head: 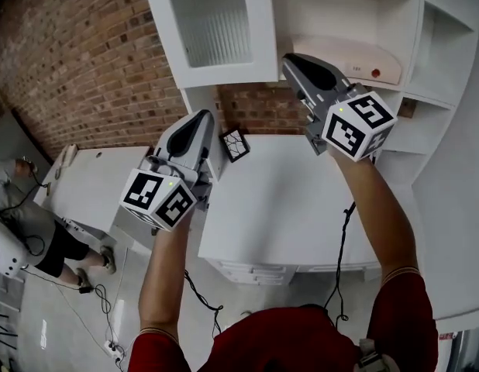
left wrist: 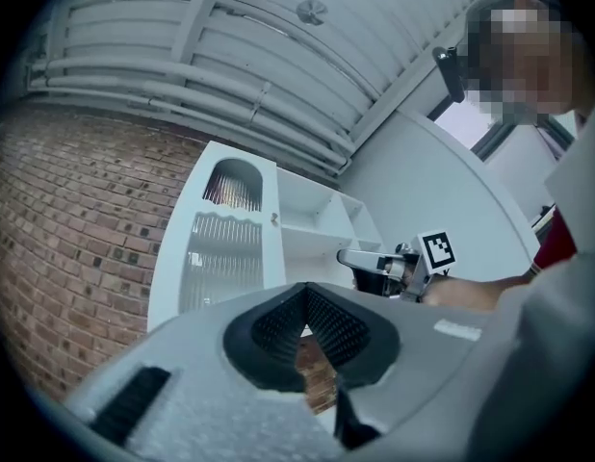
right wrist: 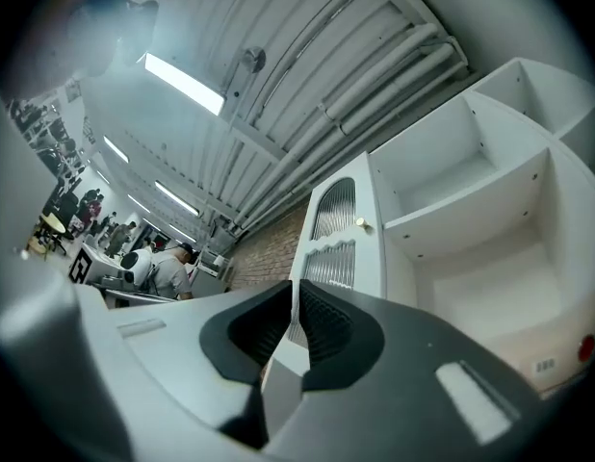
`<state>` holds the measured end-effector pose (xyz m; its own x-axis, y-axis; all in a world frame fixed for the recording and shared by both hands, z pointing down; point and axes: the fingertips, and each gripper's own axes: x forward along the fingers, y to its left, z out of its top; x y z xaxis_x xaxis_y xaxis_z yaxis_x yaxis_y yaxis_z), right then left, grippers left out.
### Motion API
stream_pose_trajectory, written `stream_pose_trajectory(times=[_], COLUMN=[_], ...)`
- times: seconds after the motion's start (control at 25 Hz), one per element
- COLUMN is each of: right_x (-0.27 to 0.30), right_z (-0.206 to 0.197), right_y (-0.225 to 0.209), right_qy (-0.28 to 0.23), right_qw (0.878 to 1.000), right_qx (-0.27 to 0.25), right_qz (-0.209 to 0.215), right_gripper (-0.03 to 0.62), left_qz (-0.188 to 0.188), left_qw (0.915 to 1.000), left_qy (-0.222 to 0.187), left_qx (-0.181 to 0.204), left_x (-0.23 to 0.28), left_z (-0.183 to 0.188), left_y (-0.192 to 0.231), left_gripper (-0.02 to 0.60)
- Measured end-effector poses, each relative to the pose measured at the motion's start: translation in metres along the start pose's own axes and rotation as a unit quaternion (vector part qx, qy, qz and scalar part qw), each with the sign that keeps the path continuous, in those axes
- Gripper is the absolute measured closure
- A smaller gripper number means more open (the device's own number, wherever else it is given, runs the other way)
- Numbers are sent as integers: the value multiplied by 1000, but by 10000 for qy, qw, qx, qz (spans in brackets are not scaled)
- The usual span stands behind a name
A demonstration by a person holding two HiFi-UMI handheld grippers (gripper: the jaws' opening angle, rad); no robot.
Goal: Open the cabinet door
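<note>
The white cabinet door (head: pixel 212 25) with a ribbed glass panel stands swung out to the left of the cabinet (head: pixel 356 18), whose shelves lie bare to view. My right gripper (head: pixel 292 60) is raised in front of the shelves, just right of the door's edge, jaws a narrow slit apart with nothing between them. My left gripper (head: pixel 202 118) hangs lower, below the door, jaws shut and empty. The left gripper view shows the door (left wrist: pixel 225 248), its small knob (left wrist: pixel 274 218) and the right gripper (left wrist: pixel 375 258). In the right gripper view the door (right wrist: pixel 341 239) and knob (right wrist: pixel 359 222) are beyond the gripper (right wrist: pixel 296 301).
A white counter (head: pixel 301 200) with drawers (head: pixel 255 270) lies below the cabinet. A brick wall (head: pixel 77 60) runs behind. A small patterned tile (head: pixel 234 145) leans at the counter's back. A white device with a red dot (head: pixel 375 72) sits on a shelf. A person (head: pixel 38 231) and cables (head: pixel 108 316) are at left.
</note>
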<state>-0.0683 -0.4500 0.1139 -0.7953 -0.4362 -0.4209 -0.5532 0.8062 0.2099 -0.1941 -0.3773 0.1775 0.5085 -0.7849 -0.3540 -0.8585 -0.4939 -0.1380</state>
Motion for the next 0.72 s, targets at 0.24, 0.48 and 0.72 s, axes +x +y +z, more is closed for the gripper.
stream_pose_trajectory(times=[0.24,0.48,0.72], right_x=[45,83,114], right_z=[17,32,51], right_y=[-9,-36,-71], right_qy=[278,546,547], right_qw=[9967,9885,9811], right_qx=[-534,-958,-1378], right_qz=[-539,-1037,-1247], right_gripper=[553,526,511], left_qz=[-451,-584,-449], left_qw=[9989,9981,9982], left_qy=[3,11,-95], left_qx=[-142,-184,-387], left_x=[3,10,26], left_z=[11,8,1], left_y=[27,49,67], left_gripper=[581,581,578])
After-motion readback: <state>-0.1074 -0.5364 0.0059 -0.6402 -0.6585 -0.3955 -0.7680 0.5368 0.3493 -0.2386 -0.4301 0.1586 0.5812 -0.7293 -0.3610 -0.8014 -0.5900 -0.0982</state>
